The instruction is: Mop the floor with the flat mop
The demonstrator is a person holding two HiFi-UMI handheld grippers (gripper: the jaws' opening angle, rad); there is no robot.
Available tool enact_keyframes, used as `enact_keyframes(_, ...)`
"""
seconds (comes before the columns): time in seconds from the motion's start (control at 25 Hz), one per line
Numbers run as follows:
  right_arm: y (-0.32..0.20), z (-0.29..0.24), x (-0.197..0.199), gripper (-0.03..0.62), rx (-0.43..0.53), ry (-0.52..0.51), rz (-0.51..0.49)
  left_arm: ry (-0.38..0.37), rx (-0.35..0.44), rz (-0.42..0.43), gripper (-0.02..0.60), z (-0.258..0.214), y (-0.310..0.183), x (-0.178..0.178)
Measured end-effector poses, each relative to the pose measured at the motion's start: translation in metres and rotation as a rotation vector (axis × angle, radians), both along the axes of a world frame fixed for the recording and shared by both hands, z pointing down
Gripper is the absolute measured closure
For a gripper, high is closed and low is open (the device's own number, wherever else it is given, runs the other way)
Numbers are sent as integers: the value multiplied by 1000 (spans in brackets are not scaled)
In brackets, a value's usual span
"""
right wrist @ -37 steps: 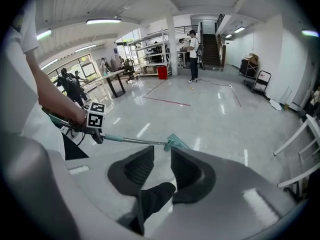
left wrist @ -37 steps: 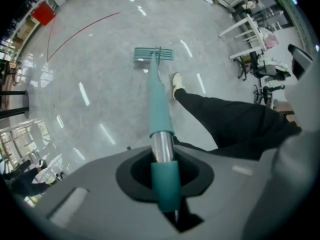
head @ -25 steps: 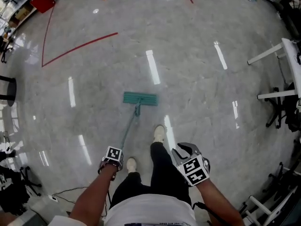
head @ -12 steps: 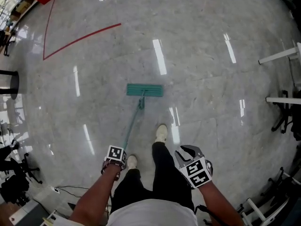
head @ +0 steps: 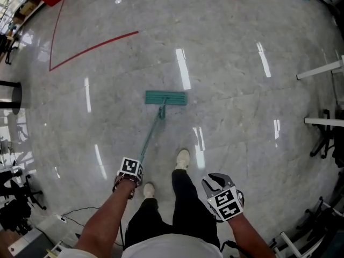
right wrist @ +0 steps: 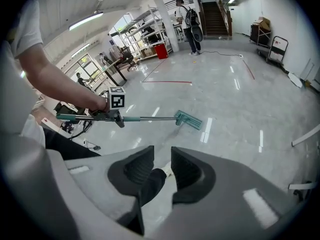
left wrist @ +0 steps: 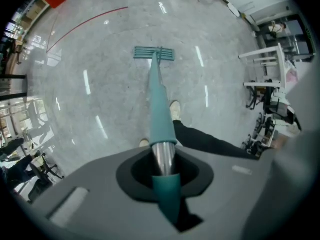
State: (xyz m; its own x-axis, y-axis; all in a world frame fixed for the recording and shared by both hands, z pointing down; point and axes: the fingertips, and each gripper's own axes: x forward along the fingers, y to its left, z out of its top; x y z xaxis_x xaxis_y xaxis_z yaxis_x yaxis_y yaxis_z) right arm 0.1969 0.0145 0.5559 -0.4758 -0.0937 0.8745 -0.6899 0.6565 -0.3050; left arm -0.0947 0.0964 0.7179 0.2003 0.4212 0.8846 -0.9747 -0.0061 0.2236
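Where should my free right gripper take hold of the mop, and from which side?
Probably the handle, just below the left gripper that clamps it. It is a thin, straight shaft sloping down to the head, so bring the open right gripper in from the right, with its jaws across the shaft.

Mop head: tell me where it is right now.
In the head view the green mop head lies flat on the floor near centre, just ahead of the person's shoes, at the far end of the handle clamped in the left gripper.
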Motion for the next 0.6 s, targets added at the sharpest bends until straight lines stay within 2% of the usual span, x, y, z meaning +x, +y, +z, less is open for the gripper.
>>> enact_keyframes(0.6,5,7,14,484,-46,7,56,2,71,3,525,23,-121,5)
